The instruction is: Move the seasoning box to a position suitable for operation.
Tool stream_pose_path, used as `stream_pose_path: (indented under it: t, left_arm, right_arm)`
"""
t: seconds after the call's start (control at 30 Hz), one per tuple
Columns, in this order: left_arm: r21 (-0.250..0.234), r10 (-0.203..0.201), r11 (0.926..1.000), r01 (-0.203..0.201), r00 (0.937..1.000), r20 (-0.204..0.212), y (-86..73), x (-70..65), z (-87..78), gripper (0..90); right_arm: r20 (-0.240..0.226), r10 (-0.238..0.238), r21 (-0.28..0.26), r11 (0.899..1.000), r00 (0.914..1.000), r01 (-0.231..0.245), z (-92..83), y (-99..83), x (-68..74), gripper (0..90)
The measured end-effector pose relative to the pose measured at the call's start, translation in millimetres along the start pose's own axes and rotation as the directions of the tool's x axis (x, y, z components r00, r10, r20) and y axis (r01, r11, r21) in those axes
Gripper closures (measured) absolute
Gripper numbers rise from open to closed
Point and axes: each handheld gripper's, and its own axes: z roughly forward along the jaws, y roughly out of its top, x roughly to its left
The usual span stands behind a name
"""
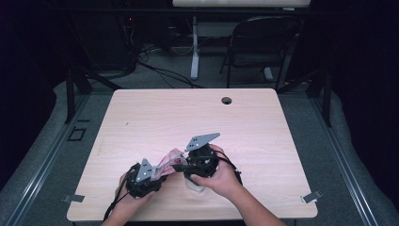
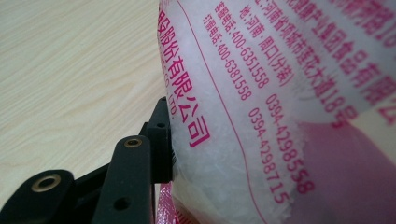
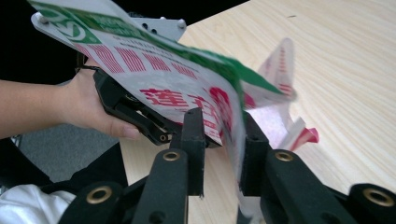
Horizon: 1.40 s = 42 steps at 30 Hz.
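Holding a printed plastic packet point(image 1: 170, 161) above the bench point(image 1: 141, 122) in the lower middle of the high view, the left hand-held gripper point(image 1: 157, 175) pinches its body. The right hand-held gripper point(image 3: 223, 154) straddles the top edge, jaws spread. Judging by this, tearing it open remains undone.

Bag point(image 1: 170, 160) between left gripper point(image 1: 157, 176) and right gripper point(image 1: 186, 168), above table point(image 1: 188, 117) near edge.
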Motion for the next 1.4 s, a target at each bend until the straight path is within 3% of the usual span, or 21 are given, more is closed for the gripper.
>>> stream_pose_path:
  t: [0.63,0.83,1.0,1.4]
  left_arm:
    - [-0.014,0.055,0.9983,-0.056,0.9970,-0.055,14.8,2.4,2.5,57.8]
    - [-0.020,0.084,0.9962,-0.085,0.9945,-0.064,21.0,2.8,4.9,57.9]
    - [-0.034,0.082,0.9958,-0.085,0.9941,-0.071,25.6,3.8,6.7,57.9]
    - [-0.002,0.123,0.9924,-0.123,0.9902,-0.066,33.1,1.5,13.3,58.0]
  right_arm:
    - [0.056,0.060,-0.087,0.995,0.9966,-0.055,-39.5,-7.5,-11.7,65.4]
    - [0.106,0.061,-0.109,0.993,0.9925,-0.050,-47.6,-13.2,-13.7,60.3]
    - [0.136,0.062,-0.128,0.991,0.9888,-0.044,-55.5,-17.3,-14.7,56.5]
    - [0.183,0.022,-0.163,0.987,0.9828,0.009,-68.8,-20.4,-14.3,48.1]
